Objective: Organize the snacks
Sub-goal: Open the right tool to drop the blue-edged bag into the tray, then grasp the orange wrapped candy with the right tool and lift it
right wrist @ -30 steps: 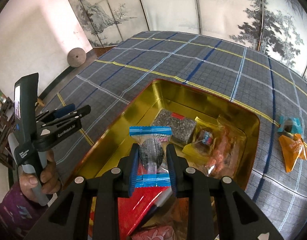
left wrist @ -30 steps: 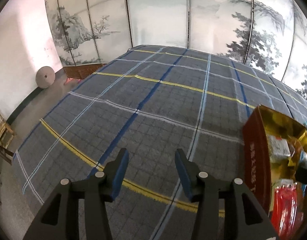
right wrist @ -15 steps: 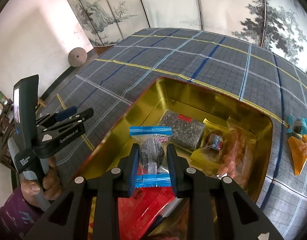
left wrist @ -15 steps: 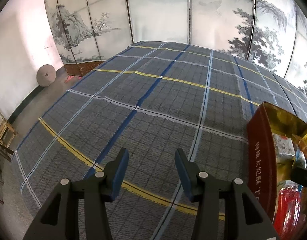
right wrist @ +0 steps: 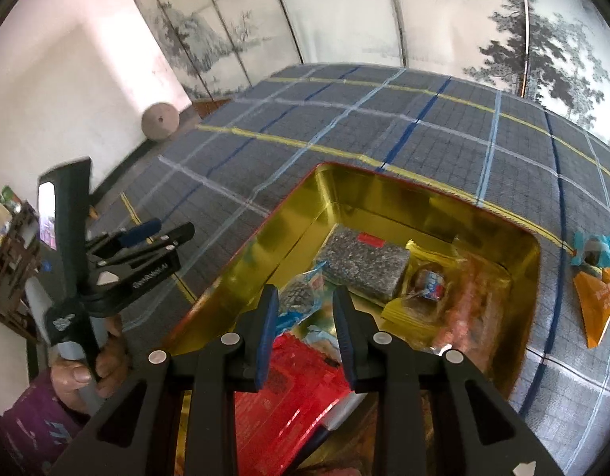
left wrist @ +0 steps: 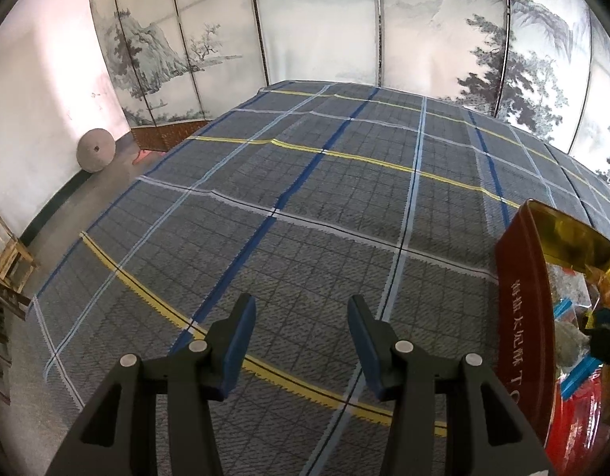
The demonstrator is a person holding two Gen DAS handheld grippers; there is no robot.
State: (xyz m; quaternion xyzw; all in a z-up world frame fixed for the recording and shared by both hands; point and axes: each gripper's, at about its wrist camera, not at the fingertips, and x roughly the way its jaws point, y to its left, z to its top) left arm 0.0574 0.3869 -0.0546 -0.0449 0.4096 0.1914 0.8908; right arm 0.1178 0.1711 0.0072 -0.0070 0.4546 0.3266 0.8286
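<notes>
Two grippers noted. Right gripper (right wrist: 305, 309), lower centre, jaws opening; blue-ended clear snack packet (right wrist: 301, 297) lies tilted just beyond them, unpinched, inside gold-lined red tin (right wrist: 241, 250). Left gripper (left wrist: 301, 325), jaws apart and empty, hangs over woven plaid cloth (left wrist: 305, 206); broad bare cloth extends to upper-frame edges. Orange wrapper (right wrist: 596, 301) lies outside, right.

One tin (right wrist: 305, 214), two tongs (right wrist: 305, 309)
</notes>
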